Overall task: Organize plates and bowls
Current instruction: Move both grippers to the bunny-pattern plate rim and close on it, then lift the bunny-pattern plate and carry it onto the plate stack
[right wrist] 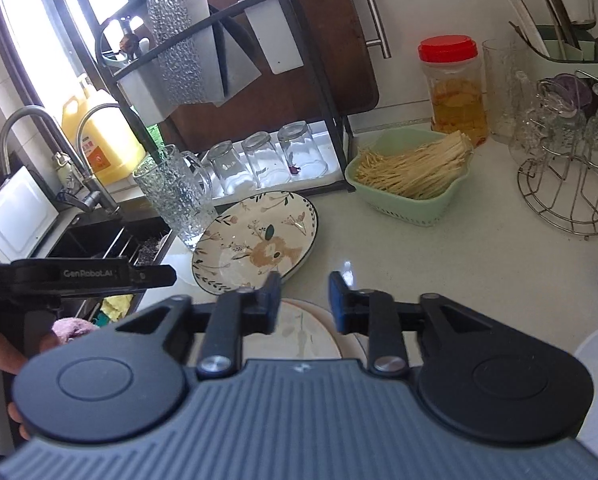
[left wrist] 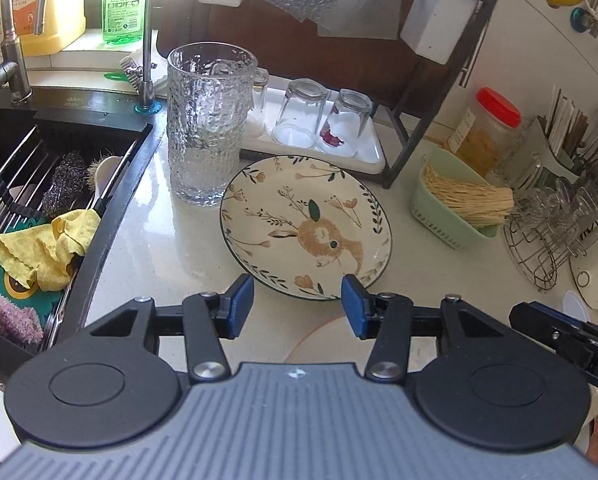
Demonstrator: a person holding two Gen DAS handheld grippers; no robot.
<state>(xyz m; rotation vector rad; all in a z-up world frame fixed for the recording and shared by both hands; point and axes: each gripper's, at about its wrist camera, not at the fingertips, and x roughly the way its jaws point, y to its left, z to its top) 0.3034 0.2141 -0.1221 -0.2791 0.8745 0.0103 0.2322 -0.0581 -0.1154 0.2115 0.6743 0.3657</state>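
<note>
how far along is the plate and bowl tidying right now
Done: nothing clearly; one pale dish already lies near the counter's front edge, under the right hand-held gripper. In hand: nothing. The left hand-held gripper and the right one are both open and empty, the left just short of the rabbit plate. Left: that plate lies loose on the counter beside the textured glass pitcher, not yet stacked.

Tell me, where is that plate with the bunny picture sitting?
The bunny plate lies flat on the pale counter, just right of the tall textured glass and in front of the tray of upturned glasses.
</note>
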